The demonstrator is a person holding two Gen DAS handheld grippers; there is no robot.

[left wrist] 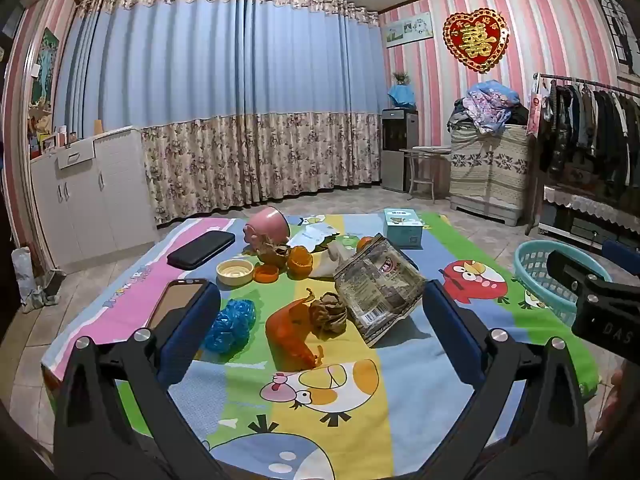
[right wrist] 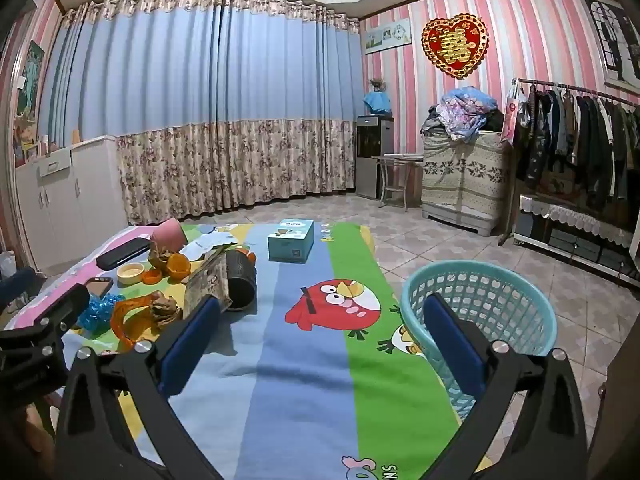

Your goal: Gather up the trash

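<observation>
Both grippers are hovering above the cartoon tablecloth (left wrist: 404, 364), and nothing is being held yet. The left gripper (left wrist: 316, 320) is standing with its jaws spread wide and empty; in its view the trash is lying at the centre of the frame: an orange plastic scrap (left wrist: 288, 330), a crumpled brown paper ball (left wrist: 330, 312), a blue plastic wad (left wrist: 232, 324) and a printed snack bag (left wrist: 376, 284). The right gripper (right wrist: 320, 332) is also standing fully released, over a bare part of the cloth. The turquoise laundry basket (right wrist: 516, 276) is waiting at the right of this frame, just beside the cloth's edge. I think the first pick is coming now. It would be better to lower the left jaws around the paper ball and close gently, while avoiding the phone (left wrist: 176, 304) at the left.
</observation>
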